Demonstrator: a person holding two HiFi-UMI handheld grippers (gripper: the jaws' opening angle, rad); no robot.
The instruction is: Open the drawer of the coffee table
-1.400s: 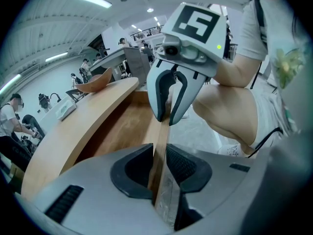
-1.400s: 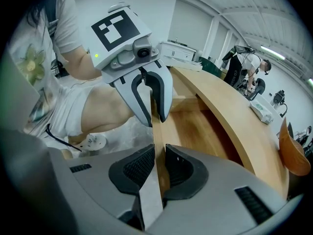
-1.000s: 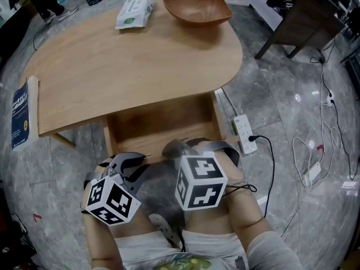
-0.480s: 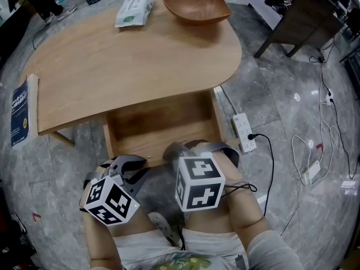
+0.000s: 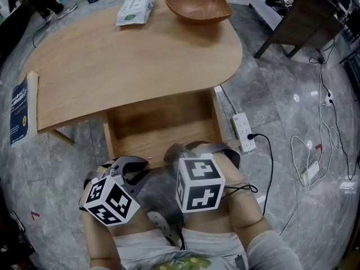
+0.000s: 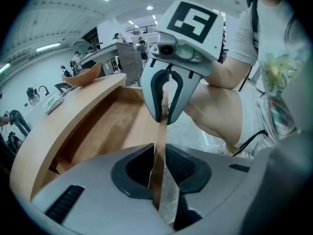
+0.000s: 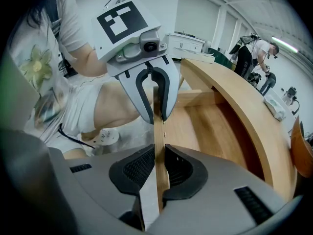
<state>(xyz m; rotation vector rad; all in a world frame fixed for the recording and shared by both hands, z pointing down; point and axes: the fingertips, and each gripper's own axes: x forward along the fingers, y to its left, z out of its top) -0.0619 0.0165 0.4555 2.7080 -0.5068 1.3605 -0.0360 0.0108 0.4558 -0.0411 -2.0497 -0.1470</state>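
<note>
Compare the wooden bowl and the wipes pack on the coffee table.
The wooden bowl is dark brown and open-topped; the wipes pack is white with green print and flat. The bowl looks wider than the pack. The bowl sits nearer the table's rounded end, with the pack left of it in the head view. Both rest along the far edge of the coffee table, apart from each other.

open drawer (image 5: pixel 160 122) interior lies clear; tabletop (image 5: pixel 129 61) overhangs its back.
</note>
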